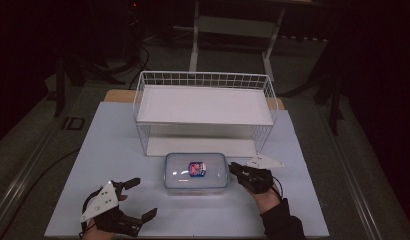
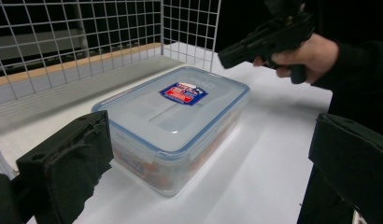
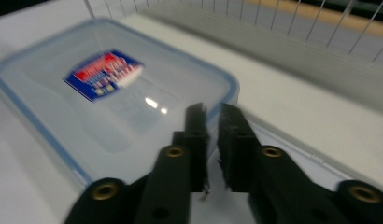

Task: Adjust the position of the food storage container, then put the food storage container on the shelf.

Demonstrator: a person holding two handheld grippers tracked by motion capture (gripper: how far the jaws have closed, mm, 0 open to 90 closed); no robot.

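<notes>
From the high view I saw the box (image 1: 196, 173), a clear lidded tub with a blue seal and a red-and-blue label (image 1: 197, 169), sitting flat on the tabletop (image 1: 118, 150) just in front of the wire rack (image 1: 205, 107), at the rack's six o'clock. My right claw (image 1: 234, 169) was at the box's three o'clock, its tips right at the lid's right edge; whether they touched it I could not tell. In the right gripper view the claw (image 3: 213, 140) had its jaws nearly together with a thin slit between them, nothing caught in it, poised over the lid's near rim. My left claw (image 1: 143, 198) lay at the box's eight o'clock, near the tabletop's front edge and well apart from the box, its jaws spread wide and empty. In the left gripper view the box (image 2: 173, 123) stood between and beyond those two spread jaws, with orange and blue contents dimly visible through its wall, the rack (image 2: 87, 42) behind it at eleven o'clock and the right claw (image 2: 227, 57) at one o'clock.
</notes>
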